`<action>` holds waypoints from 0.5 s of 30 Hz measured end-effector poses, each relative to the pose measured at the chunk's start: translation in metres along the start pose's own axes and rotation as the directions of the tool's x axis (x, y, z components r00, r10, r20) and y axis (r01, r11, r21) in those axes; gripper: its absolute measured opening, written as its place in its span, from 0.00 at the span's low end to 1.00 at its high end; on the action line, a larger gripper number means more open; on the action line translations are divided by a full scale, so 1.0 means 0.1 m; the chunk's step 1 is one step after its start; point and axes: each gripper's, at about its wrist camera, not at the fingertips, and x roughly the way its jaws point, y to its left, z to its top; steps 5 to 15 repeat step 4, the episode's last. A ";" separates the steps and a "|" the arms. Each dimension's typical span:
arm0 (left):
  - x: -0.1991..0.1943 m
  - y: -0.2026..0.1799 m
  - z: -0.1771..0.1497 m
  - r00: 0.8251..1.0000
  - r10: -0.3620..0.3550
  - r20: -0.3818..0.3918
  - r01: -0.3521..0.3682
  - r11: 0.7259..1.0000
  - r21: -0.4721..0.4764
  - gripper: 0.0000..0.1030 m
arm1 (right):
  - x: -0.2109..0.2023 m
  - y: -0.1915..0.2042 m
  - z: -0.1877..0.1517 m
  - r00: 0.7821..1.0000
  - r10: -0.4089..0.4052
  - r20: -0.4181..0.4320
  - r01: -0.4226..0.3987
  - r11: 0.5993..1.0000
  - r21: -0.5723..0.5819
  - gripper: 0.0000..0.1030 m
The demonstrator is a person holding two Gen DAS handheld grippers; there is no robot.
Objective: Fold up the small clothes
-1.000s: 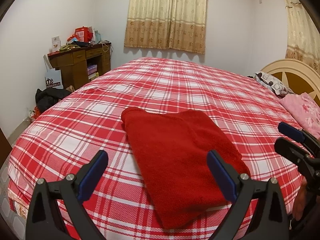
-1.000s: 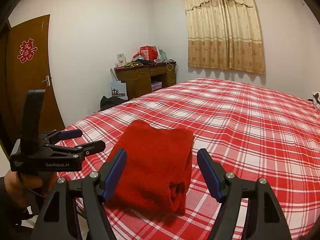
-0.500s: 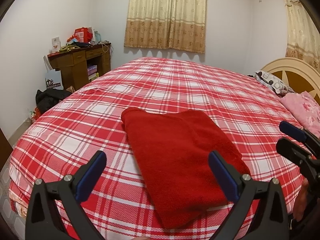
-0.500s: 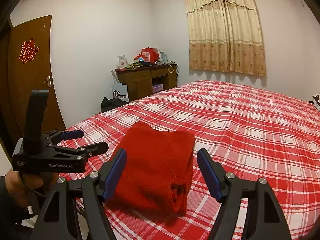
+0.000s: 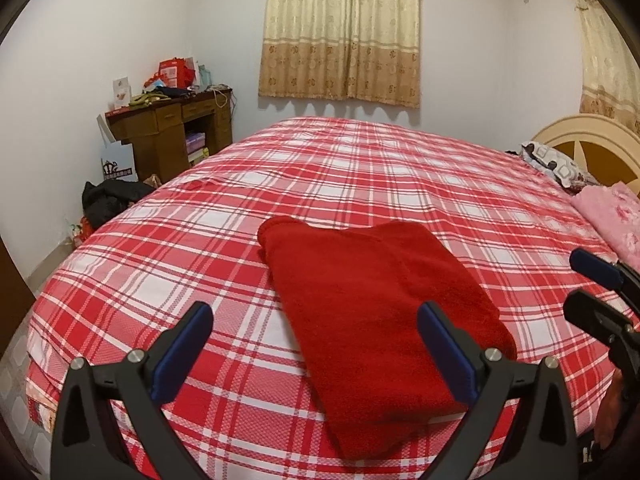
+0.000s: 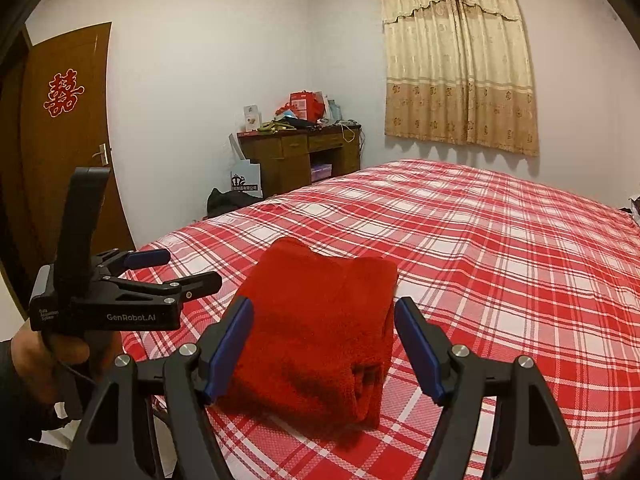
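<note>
- Folded red garment (image 5: 372,300) lies low in the centre of my left view, on the red plaid bedspread (image 5: 360,168) near the bed's closest edge.
- My left gripper (image 5: 316,344) stands wide, holding nothing, its blue pads (image 5: 182,354) in front of the cloth.
- My right gripper (image 6: 324,344) is spread wide too, empty, framing the garment's near end.
- Wooden desk (image 6: 296,152) sits against the far wall.
</note>
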 end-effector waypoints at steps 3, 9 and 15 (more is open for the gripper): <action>0.00 -0.01 0.01 1.000 -0.005 0.002 0.005 1.000 0.004 1.00 | 0.01 0.00 -0.01 1.000 0.000 -0.006 0.000 1.000 -0.002 0.71; 0.00 -0.01 0.01 1.000 -0.007 0.001 0.007 1.000 0.005 1.00 | 0.02 0.00 -0.01 1.000 -0.001 -0.007 0.001 1.000 -0.003 0.71; 0.00 -0.01 0.01 1.000 -0.007 0.001 0.007 1.000 0.005 1.00 | 0.02 0.00 -0.01 1.000 -0.001 -0.007 0.001 1.000 -0.003 0.71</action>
